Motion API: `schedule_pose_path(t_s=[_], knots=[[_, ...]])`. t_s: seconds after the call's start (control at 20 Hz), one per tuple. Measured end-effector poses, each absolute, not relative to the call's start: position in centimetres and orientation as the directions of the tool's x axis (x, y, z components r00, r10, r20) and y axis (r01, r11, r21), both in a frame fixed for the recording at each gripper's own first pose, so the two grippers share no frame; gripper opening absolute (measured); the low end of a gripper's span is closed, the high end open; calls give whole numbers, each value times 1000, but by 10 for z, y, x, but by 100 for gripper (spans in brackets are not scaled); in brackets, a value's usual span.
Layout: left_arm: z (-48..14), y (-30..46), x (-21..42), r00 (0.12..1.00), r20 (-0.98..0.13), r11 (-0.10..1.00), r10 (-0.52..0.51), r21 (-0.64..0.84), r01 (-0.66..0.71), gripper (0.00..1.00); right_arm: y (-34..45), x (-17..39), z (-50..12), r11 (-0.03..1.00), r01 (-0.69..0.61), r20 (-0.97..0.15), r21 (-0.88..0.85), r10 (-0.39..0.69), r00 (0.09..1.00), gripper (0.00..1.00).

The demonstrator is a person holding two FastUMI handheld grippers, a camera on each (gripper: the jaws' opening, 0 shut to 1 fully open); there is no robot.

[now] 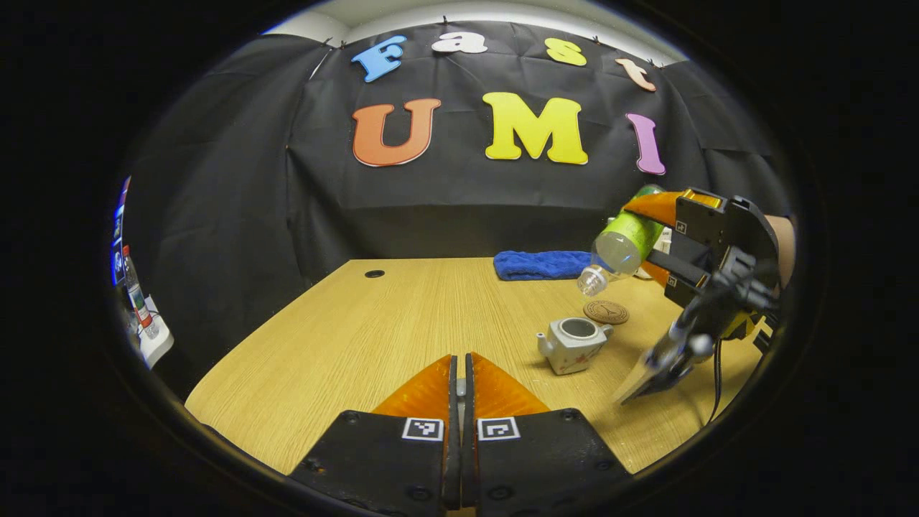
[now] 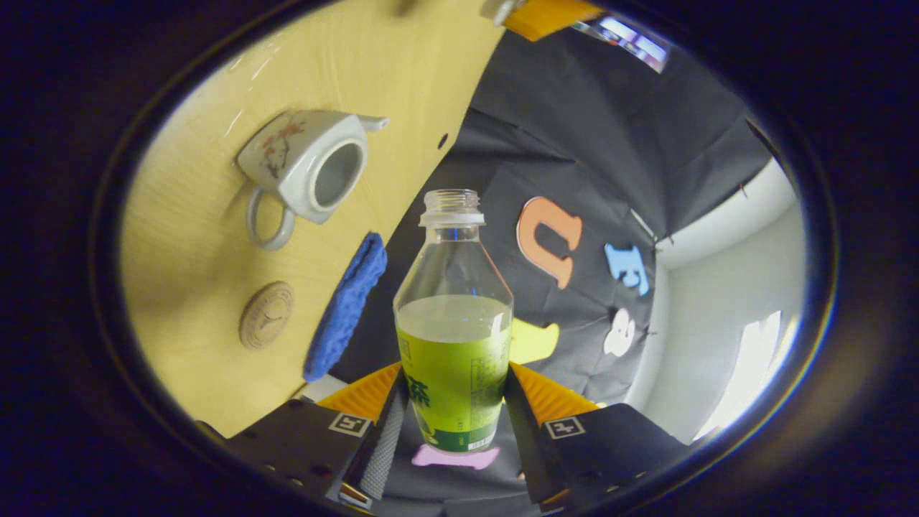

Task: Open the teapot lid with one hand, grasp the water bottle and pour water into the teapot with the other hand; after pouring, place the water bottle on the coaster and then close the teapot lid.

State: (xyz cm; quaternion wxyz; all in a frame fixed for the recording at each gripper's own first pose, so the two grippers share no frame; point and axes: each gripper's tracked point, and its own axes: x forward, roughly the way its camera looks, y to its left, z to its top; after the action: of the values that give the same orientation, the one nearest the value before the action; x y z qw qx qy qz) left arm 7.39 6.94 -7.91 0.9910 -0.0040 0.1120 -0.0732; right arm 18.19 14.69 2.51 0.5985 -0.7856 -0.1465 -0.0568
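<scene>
The white teapot (image 1: 574, 345) (image 2: 309, 169) stands on the wooden table (image 1: 344, 337) with its top open. My right gripper (image 1: 650, 240) (image 2: 454, 409) is shut on a clear, uncapped water bottle (image 1: 623, 243) (image 2: 454, 316) with a green label. It holds the bottle tilted, mouth down, above and just right of the teapot. The round brown coaster (image 1: 605, 312) (image 2: 267, 314) lies just behind the teapot. My left gripper (image 1: 459, 373) hovers over the near table with its fingers pressed on a small pale piece, apparently the lid's knob. The right gripper view shows it with a pale lid (image 2: 499, 8) at the top edge.
A folded blue cloth (image 1: 542, 264) (image 2: 348, 309) lies at the back of the table behind the coaster. A cable hole (image 1: 374, 273) sits near the far left corner. Off the table's left side stand a small bottle and a white box (image 1: 147, 327).
</scene>
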Motion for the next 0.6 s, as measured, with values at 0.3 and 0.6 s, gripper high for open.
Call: schedule_pose_path(t_s=[0.3, 0.6], knots=[[-71, 63, 78, 968, -212, 990, -137, -9, 138, 3, 122, 196, 0, 334, 46, 84, -942, 102, 991, 75], [-45, 66, 84, 979, -182, 995, -97, -24, 94, 4, 131, 205, 16, 788, -120, 56, -604, 192, 980, 75]])
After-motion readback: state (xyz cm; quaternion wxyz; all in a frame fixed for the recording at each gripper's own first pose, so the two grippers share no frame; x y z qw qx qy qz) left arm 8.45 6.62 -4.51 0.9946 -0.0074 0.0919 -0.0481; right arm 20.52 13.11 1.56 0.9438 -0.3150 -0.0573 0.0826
